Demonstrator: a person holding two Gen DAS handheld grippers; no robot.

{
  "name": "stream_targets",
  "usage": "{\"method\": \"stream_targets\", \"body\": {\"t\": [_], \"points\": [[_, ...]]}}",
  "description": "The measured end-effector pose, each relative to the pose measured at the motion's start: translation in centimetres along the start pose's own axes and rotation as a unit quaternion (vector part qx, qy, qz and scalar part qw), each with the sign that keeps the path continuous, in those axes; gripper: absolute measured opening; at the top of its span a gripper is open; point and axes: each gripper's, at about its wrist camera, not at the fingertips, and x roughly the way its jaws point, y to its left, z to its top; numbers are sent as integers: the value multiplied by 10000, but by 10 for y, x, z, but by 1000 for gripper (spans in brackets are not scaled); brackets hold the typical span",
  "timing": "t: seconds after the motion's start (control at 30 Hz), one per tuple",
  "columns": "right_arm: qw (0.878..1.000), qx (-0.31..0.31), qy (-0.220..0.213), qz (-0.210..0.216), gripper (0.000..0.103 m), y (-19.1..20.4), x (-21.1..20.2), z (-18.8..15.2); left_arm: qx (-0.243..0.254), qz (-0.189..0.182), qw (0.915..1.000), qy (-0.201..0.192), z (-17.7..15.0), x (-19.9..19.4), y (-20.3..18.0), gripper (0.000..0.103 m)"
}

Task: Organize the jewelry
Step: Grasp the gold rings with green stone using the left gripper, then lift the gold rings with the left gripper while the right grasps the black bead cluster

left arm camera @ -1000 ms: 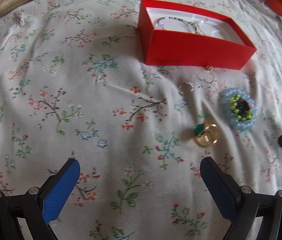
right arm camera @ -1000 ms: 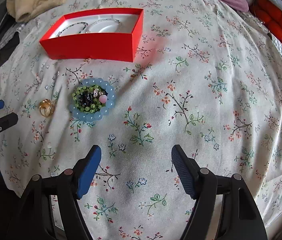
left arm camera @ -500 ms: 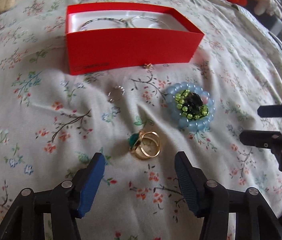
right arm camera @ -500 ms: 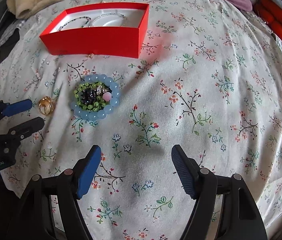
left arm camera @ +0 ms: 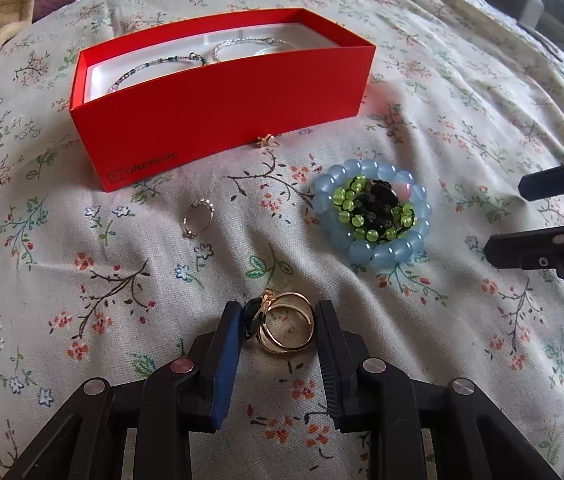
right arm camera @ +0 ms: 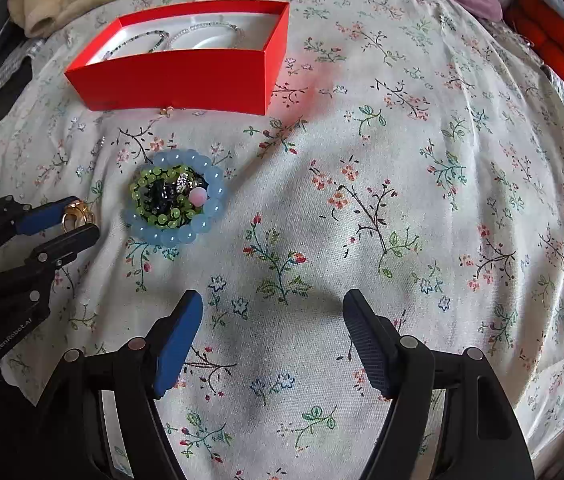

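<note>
Left gripper (left arm camera: 278,324) brackets my gold ring (left arm camera: 286,328), pads touching or nearly so, not yet squeezed, since it goes to the red box (left arm camera: 222,120) ahead. Right gripper (right arm camera: 272,332) hovers spread and empty, bead bracelets (right arm camera: 174,200) ahead-left.

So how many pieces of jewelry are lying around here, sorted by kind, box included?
Rings: 2, gold ring with green stone between the left claw fingers, thin silver ring.
Bead bracelets coiled on the bedspread: 3, blue, green, black.
Thin bracelets in the red cardboard box: 2, dark-beaded, silvery.
Small gold piece by the box: 1.
Total: 8.
</note>
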Motion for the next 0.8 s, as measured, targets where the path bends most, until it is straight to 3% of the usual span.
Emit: {"method": "stream_targets", "body": {"t": [0.4, 0.47, 0.57, 0.8], "points": [[9979, 46, -474, 450, 73, 19, -10, 29, -709, 318, 9967, 219, -8, -20, 37, 30], [9970, 92, -521, 571, 58, 23, -11, 34, -785, 332, 9960, 262, -9, -21, 40, 30], [9963, 168, -501, 682, 43, 26, -8, 44, -802, 340, 9958, 268, -9, -23, 42, 30], [9943, 171, -597, 868, 24, 38, -2, 55, -816, 331, 9957, 280, -10, -25, 45, 30]]}}
